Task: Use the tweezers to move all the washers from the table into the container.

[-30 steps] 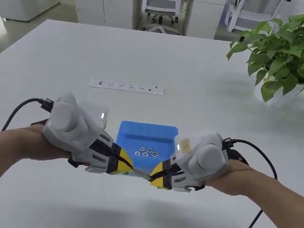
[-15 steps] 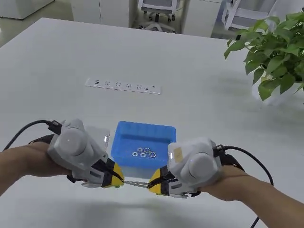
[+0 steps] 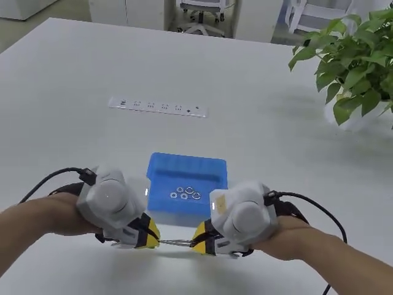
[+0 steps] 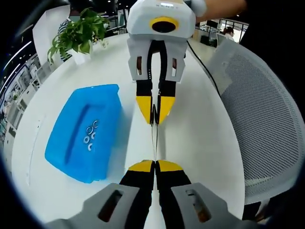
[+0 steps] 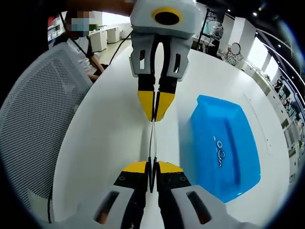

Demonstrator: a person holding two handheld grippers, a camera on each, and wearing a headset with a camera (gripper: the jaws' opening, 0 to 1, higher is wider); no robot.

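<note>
Thin metal tweezers (image 3: 174, 243) (image 4: 154, 143) (image 5: 152, 143) are stretched between both grippers just above the table's near edge. My left gripper (image 3: 153, 239) (image 4: 155, 163) is shut on one end. My right gripper (image 3: 195, 241) (image 5: 151, 164) is shut on the other end. They face each other tip to tip. Just beyond them sits the blue container (image 3: 161, 187) (image 4: 71, 143) (image 5: 238, 143), with several silver washers (image 3: 186, 195) (image 4: 90, 137) (image 5: 220, 152) lying on its floor.
A white power strip (image 3: 158, 107) lies further back on the white table (image 3: 276, 141). A potted green plant (image 3: 353, 67) stands at the far right. Office chairs stand beyond the far edge, and a mesh chair (image 5: 43, 100) is near the table's front.
Both grippers with the tweezers have come down and nearer to the table's front edge. They have stayed shut on the tweezers. The washers in the container have not moved.
</note>
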